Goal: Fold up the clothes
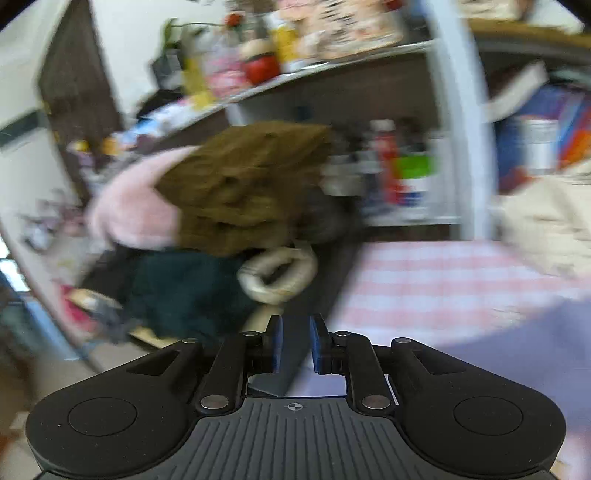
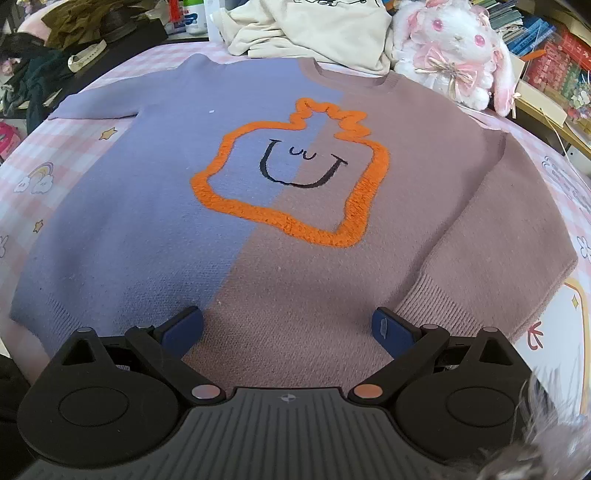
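Sweater [image 2: 258, 221]: it lies flat, front up, on the pink checked bed cover [image 2: 55, 166]. One half is purple and the other half is dusty pink. An orange fuzzy outline with a smiley face sits in the middle.
Sleeves: the pink sleeve lies along the sweater's side. The purple sleeve sticks out sideways near the top.
Right tool [image 2: 291, 328]: its two blue pads are wide apart, right over the bottom hem. Nothing is between them.
Left tool [image 1: 295, 343]: its picture is blurry. The two pads stand close together with a thin gap, and nothing is pinched there. A purple bit of the sweater shows at its right side.
Clothes pile [image 1: 236, 192]: brown, pink and dark green clothes are heaped past the bed's edge.
Bunny toy [image 2: 454, 48]: white and pink, it sits by the sweater's neck.
Cream shirt [image 2: 303, 29]: crumpled beside the bunny.
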The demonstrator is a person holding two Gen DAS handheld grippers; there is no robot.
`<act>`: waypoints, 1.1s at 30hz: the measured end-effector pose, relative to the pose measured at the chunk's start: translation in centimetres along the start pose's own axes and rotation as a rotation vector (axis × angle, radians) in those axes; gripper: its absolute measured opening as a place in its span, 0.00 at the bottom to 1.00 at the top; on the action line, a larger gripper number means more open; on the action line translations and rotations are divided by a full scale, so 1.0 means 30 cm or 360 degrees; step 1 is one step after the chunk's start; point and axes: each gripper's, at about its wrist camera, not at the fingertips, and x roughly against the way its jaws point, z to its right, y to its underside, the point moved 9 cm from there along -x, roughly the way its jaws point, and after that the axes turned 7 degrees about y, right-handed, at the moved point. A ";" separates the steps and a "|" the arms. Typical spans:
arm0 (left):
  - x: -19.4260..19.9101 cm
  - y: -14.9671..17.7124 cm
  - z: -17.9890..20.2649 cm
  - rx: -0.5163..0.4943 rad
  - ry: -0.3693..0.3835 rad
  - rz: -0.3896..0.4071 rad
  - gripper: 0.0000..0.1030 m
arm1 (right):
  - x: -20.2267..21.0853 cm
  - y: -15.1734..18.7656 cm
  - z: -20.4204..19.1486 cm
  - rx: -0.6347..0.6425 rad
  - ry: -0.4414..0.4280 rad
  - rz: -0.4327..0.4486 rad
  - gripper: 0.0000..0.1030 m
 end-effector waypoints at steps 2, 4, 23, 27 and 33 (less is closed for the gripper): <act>0.037 0.069 0.103 0.0006 0.0227 -0.0049 0.18 | 0.000 -0.001 0.000 -0.0003 0.0005 -0.0005 0.96; 0.081 0.161 0.233 0.0014 0.0468 -0.0139 0.23 | 0.002 -0.002 -0.001 -0.0008 0.0012 -0.0009 0.96; 0.310 0.445 0.601 -0.0098 0.0785 -0.0220 0.48 | 0.116 0.044 0.223 0.0138 0.0289 0.0077 0.51; 0.335 0.455 0.618 -0.0082 0.0737 -0.0235 0.48 | 0.061 0.029 0.225 0.0195 0.0208 0.0035 0.31; 0.390 0.477 0.622 -0.0049 0.0659 -0.0230 0.48 | 0.086 -0.005 0.347 0.0167 0.0259 0.0071 0.07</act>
